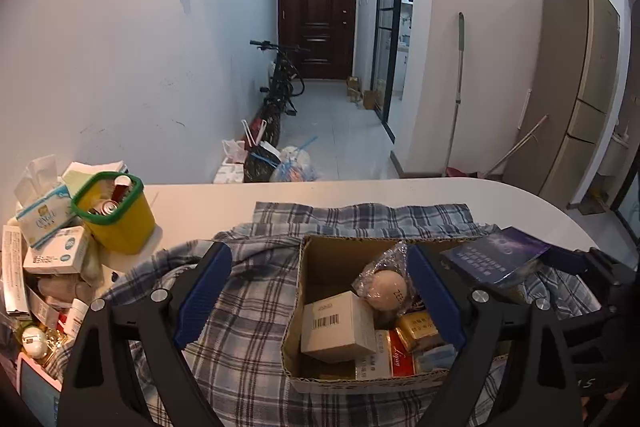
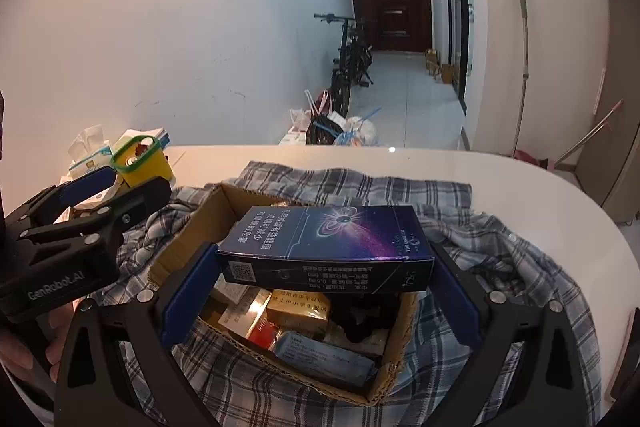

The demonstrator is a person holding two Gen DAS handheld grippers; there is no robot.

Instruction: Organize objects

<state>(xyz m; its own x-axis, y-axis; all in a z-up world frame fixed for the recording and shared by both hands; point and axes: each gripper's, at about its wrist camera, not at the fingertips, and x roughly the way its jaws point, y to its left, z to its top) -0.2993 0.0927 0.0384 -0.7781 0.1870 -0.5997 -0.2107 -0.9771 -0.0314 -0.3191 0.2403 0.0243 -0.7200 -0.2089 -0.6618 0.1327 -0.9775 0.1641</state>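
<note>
Over a white table (image 2: pixel 520 187) spread with a plaid cloth (image 2: pixel 500 239), I have both tools poised above an open cardboard box (image 2: pixel 188 227). My right hand-held gripper (image 2: pixel 320 291) is clenched on a dark blue carton (image 2: pixel 328 247) printed with a galaxy swirl, its blue pads pressed to the carton's two ends, holding it level just above the box's mouth. My left hand-held gripper (image 1: pixel 320 291) stands released, jaws spread wide with nothing between them, over the box's left wall and the cloth beside it. Inside the box lie a white barcoded package (image 1: pixel 340 327), a wrapped pale ball (image 1: pixel 386 285), a gold packet (image 2: pixel 298 309) and a red-and-white pack (image 1: pixel 400 355). At the table's left edge, well apart from the box, sit a yellow tub with a green rim (image 1: pixel 116 215), a tissue pack (image 1: pixel 42 215) and a jumble of small cartons. A bicycle (image 1: pixel 280 83) leans in the hallway beyond.
</note>
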